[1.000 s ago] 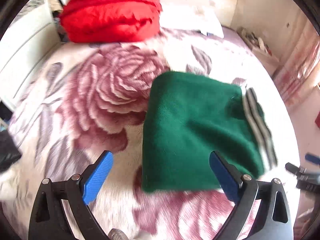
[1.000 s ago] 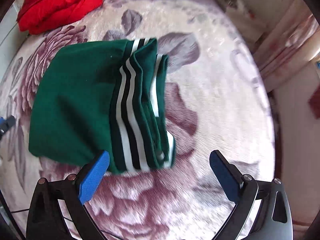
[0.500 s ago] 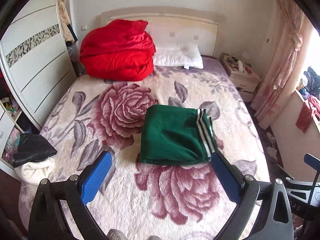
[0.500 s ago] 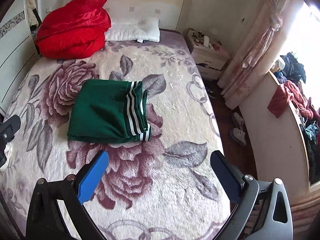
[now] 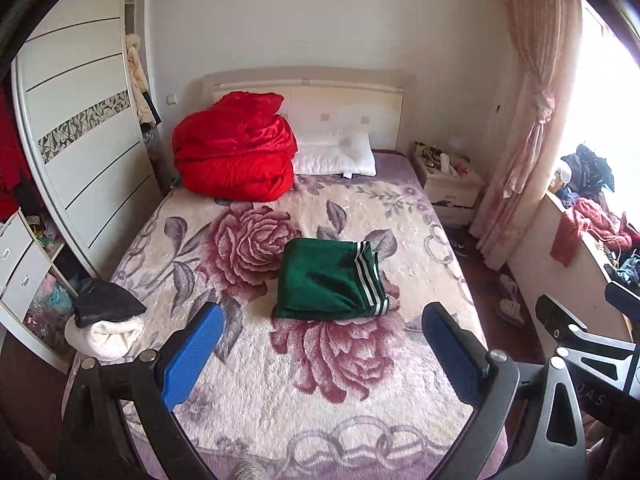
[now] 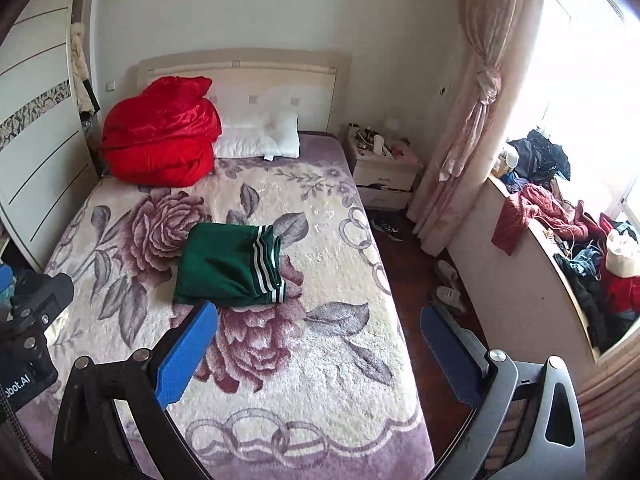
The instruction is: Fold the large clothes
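A green garment (image 5: 330,280) with white and black stripes on its right end lies folded in a neat rectangle in the middle of the bed (image 5: 400,408). It also shows in the right wrist view (image 6: 230,266). My left gripper (image 5: 320,356) is open and empty, held back and high above the foot of the bed. My right gripper (image 6: 318,356) is open and empty too, well short of the garment. Each gripper shows at the edge of the other's view.
A red quilt (image 5: 234,158) and a white pillow (image 5: 336,154) lie at the headboard. Folded black and white clothes (image 5: 106,326) sit at the bed's left edge. A wardrobe (image 5: 80,160) stands left, a nightstand (image 5: 450,186) and a cluttered counter (image 6: 560,248) right.
Both grippers have pulled far back and up from the folded green garment, from close over it to past the foot of the bed. The garment has stayed in place.
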